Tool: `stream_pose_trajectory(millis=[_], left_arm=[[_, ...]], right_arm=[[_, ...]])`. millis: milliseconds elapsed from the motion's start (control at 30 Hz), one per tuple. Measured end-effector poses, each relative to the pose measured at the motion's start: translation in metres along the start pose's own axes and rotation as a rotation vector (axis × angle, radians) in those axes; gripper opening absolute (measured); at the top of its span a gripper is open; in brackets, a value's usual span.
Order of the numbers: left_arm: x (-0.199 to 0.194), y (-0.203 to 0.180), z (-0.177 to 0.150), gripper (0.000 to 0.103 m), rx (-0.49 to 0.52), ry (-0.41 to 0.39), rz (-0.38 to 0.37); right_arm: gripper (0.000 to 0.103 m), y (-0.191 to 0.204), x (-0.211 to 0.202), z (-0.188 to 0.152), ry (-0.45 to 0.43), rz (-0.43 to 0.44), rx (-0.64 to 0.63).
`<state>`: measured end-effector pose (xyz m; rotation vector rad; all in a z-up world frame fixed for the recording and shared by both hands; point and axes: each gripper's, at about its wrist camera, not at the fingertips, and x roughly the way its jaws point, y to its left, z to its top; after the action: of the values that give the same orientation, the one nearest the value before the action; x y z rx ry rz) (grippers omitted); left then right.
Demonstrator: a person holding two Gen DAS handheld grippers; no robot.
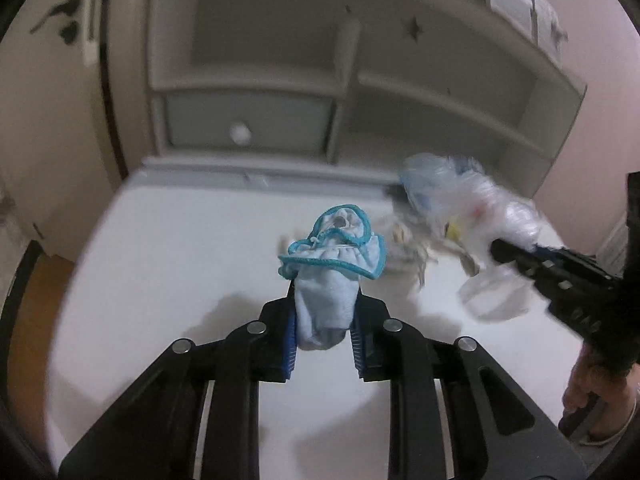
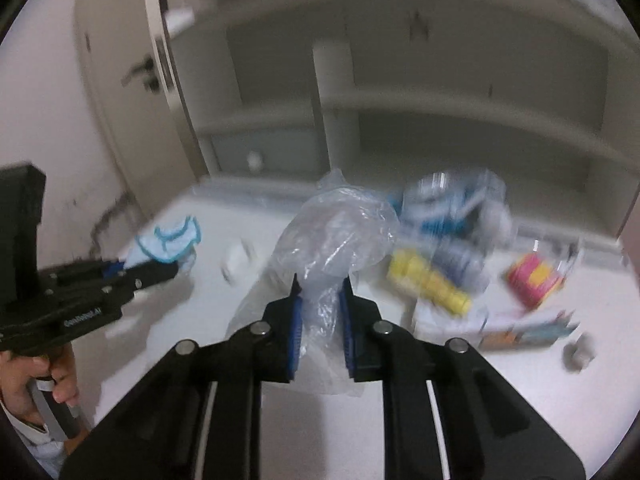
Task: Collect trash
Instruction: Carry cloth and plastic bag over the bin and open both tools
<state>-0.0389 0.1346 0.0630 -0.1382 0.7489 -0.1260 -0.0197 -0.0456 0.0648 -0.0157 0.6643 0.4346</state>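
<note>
- the left gripper [image 1: 325, 312] is showing black arms with blue ribbed pads, silver bolt heads on top
- the little cloth piece [image 1: 332, 272] is looking pale blue with a bright teal trim running round the edges
- the right gripper [image 2: 320, 304] is wearing the same black and blue combo
- the plastic bag [image 2: 332, 240] is coming across clear, kinda whitish where it crinkles
- the table [image 1: 160, 240] is reading plain white
- a blurry yellow item [image 2: 428, 284] and a pink-and-yellow one [image 2: 534, 278] are sitting there, plus something blue and white [image 2: 444, 208] behind
- the shelf unit [image 1: 440, 92] is looking off-white/grey with a grey drawer, and the wall [image 1: 600, 32] is going pinkish
</note>
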Motion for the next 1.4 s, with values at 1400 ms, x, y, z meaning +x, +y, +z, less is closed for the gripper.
stream_pose_trajectory(millis=[1400], left_arm=[[-0.025, -0.482, -0.104, 0.021, 0.713, 0.165, -0.764]], right_arm=[[0.017, -0.294, -0.373, -0.206, -0.237, -0.629, 0.582]])
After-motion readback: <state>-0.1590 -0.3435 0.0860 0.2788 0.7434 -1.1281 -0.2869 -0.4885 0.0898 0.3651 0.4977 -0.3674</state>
